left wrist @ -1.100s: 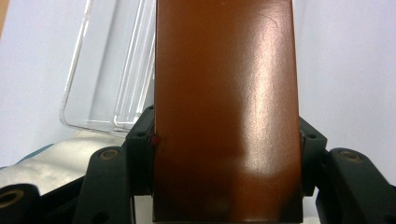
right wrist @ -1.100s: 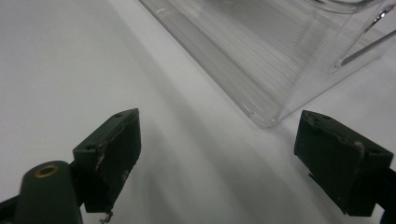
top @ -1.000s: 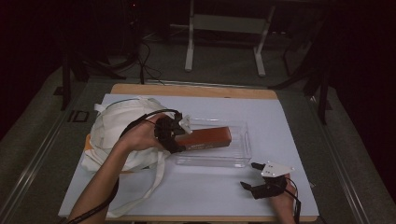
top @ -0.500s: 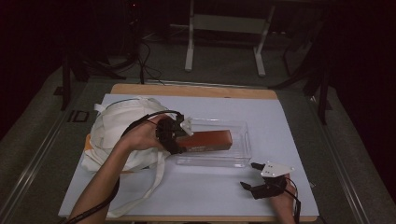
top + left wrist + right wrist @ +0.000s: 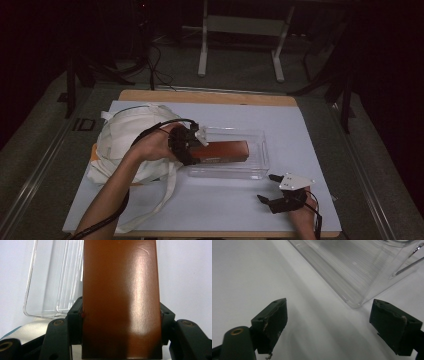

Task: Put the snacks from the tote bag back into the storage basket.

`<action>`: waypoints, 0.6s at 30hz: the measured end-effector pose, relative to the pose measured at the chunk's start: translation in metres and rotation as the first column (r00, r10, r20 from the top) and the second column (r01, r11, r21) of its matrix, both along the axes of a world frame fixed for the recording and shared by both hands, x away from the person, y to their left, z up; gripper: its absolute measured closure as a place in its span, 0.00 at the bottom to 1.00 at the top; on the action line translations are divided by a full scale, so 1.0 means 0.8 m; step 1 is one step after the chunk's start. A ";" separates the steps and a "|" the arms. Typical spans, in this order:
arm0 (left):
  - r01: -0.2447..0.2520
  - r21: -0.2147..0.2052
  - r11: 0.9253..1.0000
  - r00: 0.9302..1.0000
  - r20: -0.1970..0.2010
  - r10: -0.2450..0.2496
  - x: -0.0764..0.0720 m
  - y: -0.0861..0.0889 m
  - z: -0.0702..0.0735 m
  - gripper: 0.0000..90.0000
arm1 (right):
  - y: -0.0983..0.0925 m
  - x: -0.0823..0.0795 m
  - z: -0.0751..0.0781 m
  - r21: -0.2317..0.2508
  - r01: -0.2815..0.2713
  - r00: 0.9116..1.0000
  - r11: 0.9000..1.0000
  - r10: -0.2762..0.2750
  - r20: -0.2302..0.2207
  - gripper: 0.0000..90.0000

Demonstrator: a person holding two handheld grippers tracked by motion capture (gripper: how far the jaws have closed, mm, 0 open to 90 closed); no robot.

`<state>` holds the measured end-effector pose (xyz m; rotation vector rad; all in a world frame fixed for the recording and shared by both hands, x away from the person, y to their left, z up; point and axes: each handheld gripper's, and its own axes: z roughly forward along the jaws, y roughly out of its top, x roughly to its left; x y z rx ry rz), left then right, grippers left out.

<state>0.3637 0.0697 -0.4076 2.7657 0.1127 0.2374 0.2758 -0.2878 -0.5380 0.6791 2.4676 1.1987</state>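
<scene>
A glossy brown box (image 5: 223, 150) lies lengthwise in a clear plastic tray (image 5: 257, 167) at the middle of the table. My left gripper (image 5: 196, 149) is shut on the box's left end. In the left gripper view both jaws press the sides of the brown box (image 5: 121, 290), and the clear tray (image 5: 55, 277) shows behind it at the left. My right gripper (image 5: 265, 188) rests open on the white table cover near the front right, just off the tray's near right corner. In the right gripper view its fingers (image 5: 270, 322) are spread wide with nothing between them, facing the tray corner (image 5: 354, 302).
A white cloth bag (image 5: 125, 140) with long straps lies left of the tray, under my left hand. The white table cover (image 5: 300, 125) reaches the wooden table's front edge. Beyond the table are a dark floor and a metal stand (image 5: 240, 25).
My left gripper, holding the box, has shifted very slightly toward the near side. The right gripper has stayed still.
</scene>
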 end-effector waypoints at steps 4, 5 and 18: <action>0.003 -0.002 1.000 1.000 0.005 -0.003 -0.001 -0.001 -0.001 0.48 | 0.000 0.000 0.000 -0.003 0.000 1.000 1.000 0.000 0.001 0.17; 0.007 -0.004 1.000 1.000 0.013 -0.007 -0.001 -0.001 -0.001 0.48 | 0.000 0.000 0.000 -0.003 0.000 1.000 1.000 0.000 0.001 0.17; 0.036 0.005 0.999 0.999 0.016 -0.036 -0.004 -0.007 0.002 0.47 | 0.000 0.000 0.000 -0.005 -0.001 1.000 1.000 0.001 0.001 0.17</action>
